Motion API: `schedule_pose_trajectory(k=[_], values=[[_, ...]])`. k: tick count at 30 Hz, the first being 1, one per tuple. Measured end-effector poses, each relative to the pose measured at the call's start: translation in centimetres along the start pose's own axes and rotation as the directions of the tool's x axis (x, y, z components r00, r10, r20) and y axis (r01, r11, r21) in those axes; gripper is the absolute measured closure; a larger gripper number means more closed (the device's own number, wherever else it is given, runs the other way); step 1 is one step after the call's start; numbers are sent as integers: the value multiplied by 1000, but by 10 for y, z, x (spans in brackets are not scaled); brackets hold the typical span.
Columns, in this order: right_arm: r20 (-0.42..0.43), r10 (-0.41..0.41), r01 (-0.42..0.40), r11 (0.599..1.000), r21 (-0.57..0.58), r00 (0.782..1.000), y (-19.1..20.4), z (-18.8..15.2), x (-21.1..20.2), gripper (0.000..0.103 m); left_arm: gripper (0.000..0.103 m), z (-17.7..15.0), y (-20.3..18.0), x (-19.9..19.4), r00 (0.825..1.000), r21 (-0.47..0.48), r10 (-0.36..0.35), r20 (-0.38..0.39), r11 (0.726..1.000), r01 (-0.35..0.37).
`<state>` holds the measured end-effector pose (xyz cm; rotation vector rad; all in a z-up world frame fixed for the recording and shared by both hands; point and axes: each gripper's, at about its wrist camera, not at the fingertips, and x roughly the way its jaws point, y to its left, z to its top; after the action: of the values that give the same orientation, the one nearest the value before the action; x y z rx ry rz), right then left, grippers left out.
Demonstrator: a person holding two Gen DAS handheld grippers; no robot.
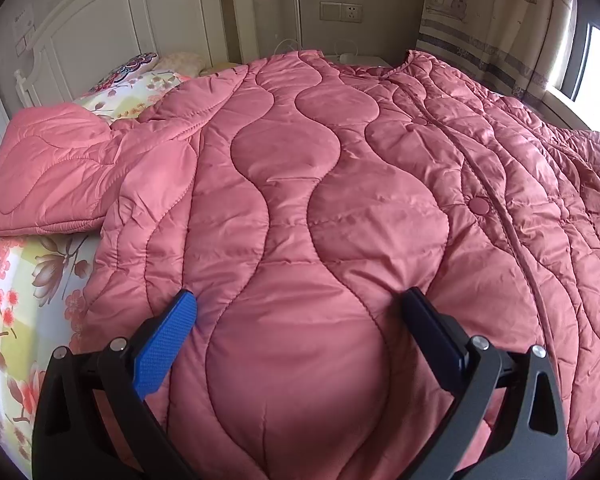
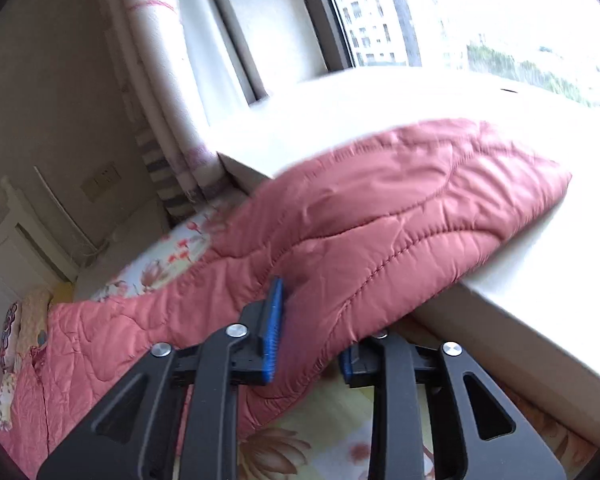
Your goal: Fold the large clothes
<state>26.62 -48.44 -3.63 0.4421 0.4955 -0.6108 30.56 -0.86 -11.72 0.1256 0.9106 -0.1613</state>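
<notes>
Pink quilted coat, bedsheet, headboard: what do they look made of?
Pink quilted coat: looks like thin synthetic shell, nylon or polyester, over padding; slight sheen, fine crinkles, puffy panels between wavy stitch lines. Fill unknown.
Floral bedsheet: matte printed woven fabric, probably cotton or a blend; no sheen.
Headboard: cream-painted panels with moulded frames, likely wood or board; smooth satin finish.

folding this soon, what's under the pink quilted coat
The pink quilted coat lies on a floral bedsheet, which shows only around the coat's edges. Anything directly beneath the coat is hidden.
</notes>
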Motion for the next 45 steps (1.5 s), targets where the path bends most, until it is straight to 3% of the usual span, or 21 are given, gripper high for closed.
schedule_pose_trajectory(k=[2,4,6,8,10,12,14,15,16,17,21,24,26,28,30,32,34,39,41,42,45], values=[[87,70,-55,985,-166,994,51,5,-27,81,2,-1,1,0,1000,0,1,0,1000,-1],[128,159,-104,927,-360,979,109,-5,-53,81,2,-1,0,0,1000,-1,-1,0,1000,1],[121,229,-137,846,-515,966,159,-26,-70,80,2,0,0,-1,1000,0,0,0,1000,0],[51,290,-189,738,-648,956,203,-61,-79,80,2,-1,1,-1,1000,-1,-1,0,1000,1],[-60,272,-221,614,-757,960,238,-106,-70,79,2,-1,1,-1,1000,-1,-1,0,1000,1],[-191,181,-256,482,-838,965,258,-157,-51,65,2,-1,0,-1,1000,-2,-2,0,1000,2],[-247,119,-274,423,-864,962,256,-190,-34,47,2,-1,0,-1,1000,-2,-2,1,1000,2],[-196,143,-239,440,-865,970,251,-190,-38,41,2,-1,1,-1,1000,-2,-3,1,1000,3],[-186,126,-223,454,-863,974,248,-186,-38,24,2,-1,1,-1,1000,-2,-2,1,1000,2],[-200,126,-236,471,-850,972,244,-179,-38,15,2,-1,1,-1,1000,-2,-2,1,1000,2],[-289,205,-354,563,-747,935,223,-143,-39,15,2,-1,1,-1,1000,-1,-1,1,1000,1],[-275,278,-391,677,-624,920,186,-118,-44,15,2,0,1,-2,1000,-6,-7,1,1000,7],[-260,269,-369,764,-529,928,166,-108,-33,15,2,0,2,-4,1000,-13,-18,-6,1000,18],[-280,243,-350,823,-448,929,149,-103,-13,15,2,5,6,-8,997,-37,-75,-34,997,74],[-322,212,-335,853,-400,923,140,-109,3,15,2,18,15,-13,979,-102,-197,-58,976,191],[-407,196,-339,886,-316,892,132,-109,21,15,2,34,23,-16,961,-183,-271,-54,949,257],[-417,215,-339,906,-252,883,124,-101,29,15,2,57,25,-13,955,-242,-293,-34,930,277],[-400,210,-330,907,-260,892,122,-101,26,15,2,104,-11,17,985,-172,-171,4,971,169],[-393,201,-323,906,-274,897,121,-102,22,15,2,113,-39,43,999,-66,-19,-45,998,17],[-389,200,-321,906,-277,899,121,-103,23,15,2,114,-51,62,994,-4,67,-86,998,-68],[-356,194,-305,907,-291,914,119,-105,13,15,2,115,-47,73,994,-49,92,-65,994,-95]])
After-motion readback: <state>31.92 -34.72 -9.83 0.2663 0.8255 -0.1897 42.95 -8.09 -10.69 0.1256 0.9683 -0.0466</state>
